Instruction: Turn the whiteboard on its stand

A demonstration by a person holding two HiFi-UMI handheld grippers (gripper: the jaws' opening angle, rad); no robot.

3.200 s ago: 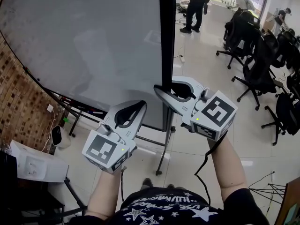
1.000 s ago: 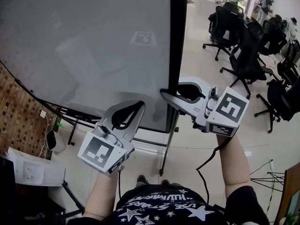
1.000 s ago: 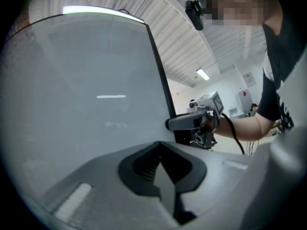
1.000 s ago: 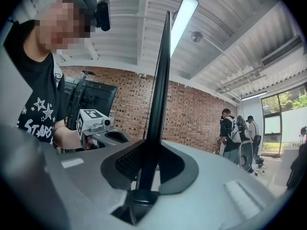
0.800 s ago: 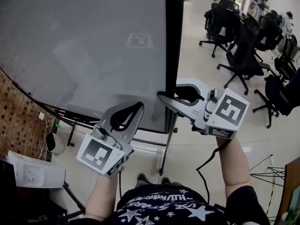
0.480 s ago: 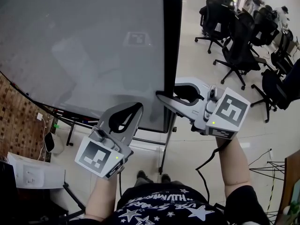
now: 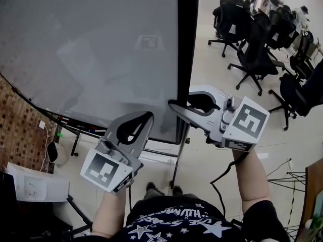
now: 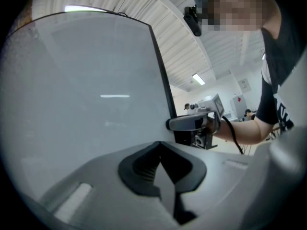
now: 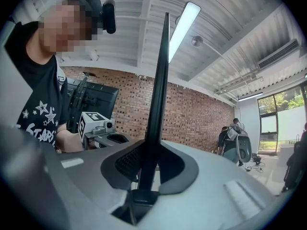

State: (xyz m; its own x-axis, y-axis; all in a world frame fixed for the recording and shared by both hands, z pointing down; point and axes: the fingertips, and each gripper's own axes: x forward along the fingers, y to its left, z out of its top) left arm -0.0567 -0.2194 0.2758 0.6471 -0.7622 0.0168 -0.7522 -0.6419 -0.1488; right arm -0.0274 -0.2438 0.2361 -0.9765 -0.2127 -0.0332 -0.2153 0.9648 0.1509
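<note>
Grip comes first: my right gripper [image 7: 173,105] is clamped on the black frame strip [image 7: 187,59] along the right edge of the large, glossy grey-white whiteboard [image 7: 91,49]. The right gripper view shows that thin edge running straight up between the ribbed pads, both pressed against it. My left gripper [image 7: 148,116] has its jaws together with nothing in them, and it hovers in front of the whiteboard's lower face, near the bottom edge.

The whiteboard stands directly ahead of me, filling most of the head view, on a thin dark metal stand [image 7: 177,158] whose legs reach the floor below its right corner. I judge the panel stiff and flat but broad, so it should swing with some inertia and could overshoot if pushed hard. Its face looks slick, with soft reflections, and gives pads nothing to bite. The frame edge is the sensible hold, and low on that edge gives good leverage for the turn. The frame is narrow, so a twisted grip may slip off.

Under the whiteboard's bottom edge runs a slim ledge [image 7: 81,123], with small items I cannot identify. Left of the whiteboard is a red-brown brick wall [image 7: 20,130]. Beyond its right edge, well apart, black wheeled office chairs [image 7: 252,54] stand on a pale, shiny floor [image 7: 212,79].
</note>
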